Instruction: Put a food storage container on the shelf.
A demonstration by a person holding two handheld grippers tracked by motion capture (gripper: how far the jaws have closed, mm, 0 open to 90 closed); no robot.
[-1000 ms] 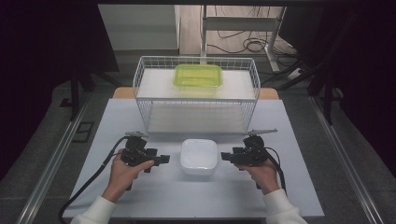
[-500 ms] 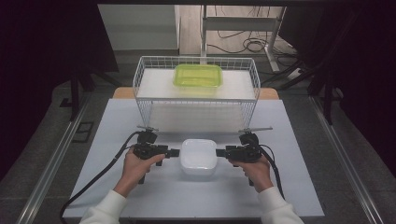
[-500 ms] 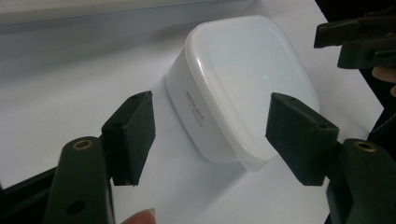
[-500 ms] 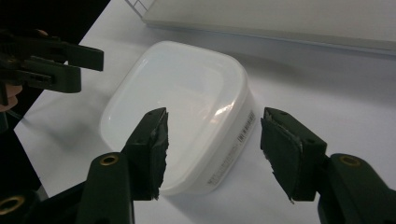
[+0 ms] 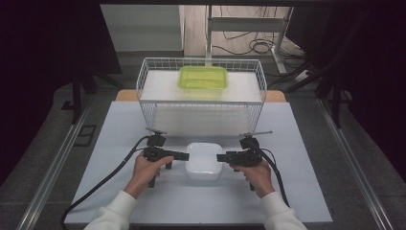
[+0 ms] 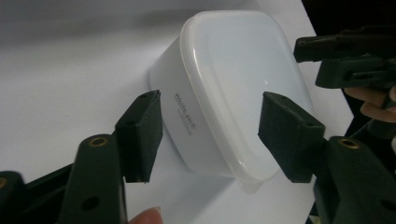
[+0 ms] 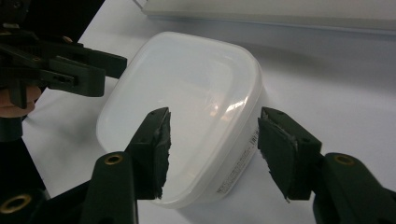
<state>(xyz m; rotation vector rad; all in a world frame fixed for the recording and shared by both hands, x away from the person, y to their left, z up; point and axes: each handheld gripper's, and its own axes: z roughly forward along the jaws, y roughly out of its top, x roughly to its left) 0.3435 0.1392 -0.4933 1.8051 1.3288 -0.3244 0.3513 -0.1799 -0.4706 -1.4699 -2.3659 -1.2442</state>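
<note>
A white lidded box [image 5: 204,160] sits on the near middle of the white table [image 5: 119,124], just in front of a wire basket [image 5: 201,98] that holds a green lidded container [image 5: 203,77] at its far side. The left gripper [image 5: 184,155] comes in level from the left, the right gripper [image 5: 221,157] from the right — each at one end of the box, facing the other across it.

In the left gripper view the jaws stand apart around the box's near corner, one pad [image 6: 142,135] beside the wall, the other over the lid's rim; they have just been closing, yet neither pad presses on the plastic. In the right gripper view the jaws also straddle the box's end — apart, just been closing, with one pad [image 7: 156,151] over the lid and no squeeze showing
</note>
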